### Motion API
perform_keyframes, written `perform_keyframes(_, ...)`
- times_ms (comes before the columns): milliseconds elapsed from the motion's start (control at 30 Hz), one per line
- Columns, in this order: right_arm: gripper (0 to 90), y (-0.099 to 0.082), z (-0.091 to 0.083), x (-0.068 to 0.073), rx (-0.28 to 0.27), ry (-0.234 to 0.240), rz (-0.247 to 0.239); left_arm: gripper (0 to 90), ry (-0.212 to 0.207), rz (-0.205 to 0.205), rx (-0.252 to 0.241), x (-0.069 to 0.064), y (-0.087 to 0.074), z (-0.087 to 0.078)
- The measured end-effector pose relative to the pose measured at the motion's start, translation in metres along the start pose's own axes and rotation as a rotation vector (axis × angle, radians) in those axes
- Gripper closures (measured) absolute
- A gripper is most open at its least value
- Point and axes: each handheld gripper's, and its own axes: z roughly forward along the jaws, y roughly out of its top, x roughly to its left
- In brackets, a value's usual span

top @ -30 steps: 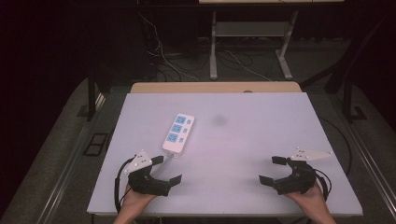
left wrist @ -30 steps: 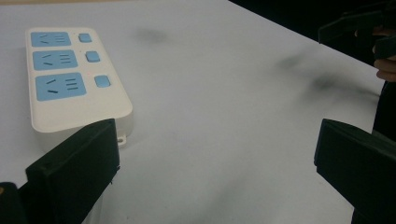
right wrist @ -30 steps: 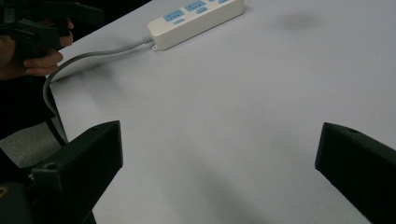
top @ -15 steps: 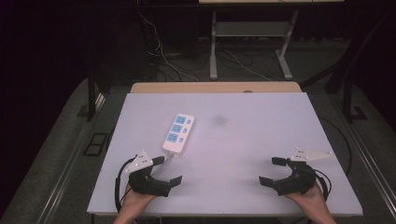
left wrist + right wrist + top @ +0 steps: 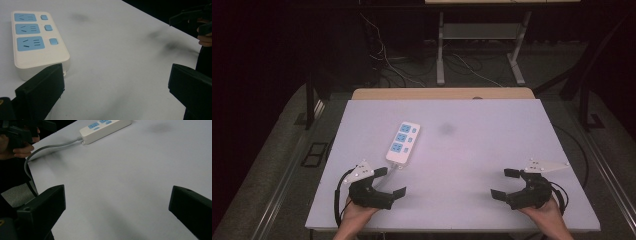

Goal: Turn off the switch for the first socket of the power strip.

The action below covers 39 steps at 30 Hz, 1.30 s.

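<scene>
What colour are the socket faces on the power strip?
Light blue, on a white power strip body; clearest in the left gripper view.

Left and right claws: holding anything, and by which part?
Nothing held. Left claw and right claw are open over bare table; the white plastic power strip with blue sockets lies untouched.

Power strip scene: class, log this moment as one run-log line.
power strip: flat on table, untouched | left gripper: open, near strip | right gripper: open, empty

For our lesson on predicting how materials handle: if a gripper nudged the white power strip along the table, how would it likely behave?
The power strip looks like a rigid, flat plastic block, so it would probably slide rather than roll or tip. The table looks smooth, so it may skid easily. Its grey cable curves loosely, so it likely flops and drags behind.
</scene>
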Motion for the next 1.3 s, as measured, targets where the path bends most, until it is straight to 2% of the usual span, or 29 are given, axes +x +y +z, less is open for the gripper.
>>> perform_keyframes(267,0.5,0.000,-0.001,-0.001,0.003,-0.001,0.002,0.0,0.001,0.006,0.005,0.001,0.006,-0.001)
perform_keyframes(433,0.5,0.000,-0.001,-0.001,0.001,-0.003,0.002,0.0,0.028,0.017,0.003,0.003,0.013,-0.003)
perform_keyframes(700,0.5,-0.001,-0.002,-0.002,0.003,-0.004,0.004,0.0,0.045,0.013,0.009,0.008,0.023,-0.005)
perform_keyframes(1300,0.6,-0.002,-0.001,-0.002,0.006,-0.004,0.005,0.0,0.052,0.021,0.079,0.023,0.047,-0.003)
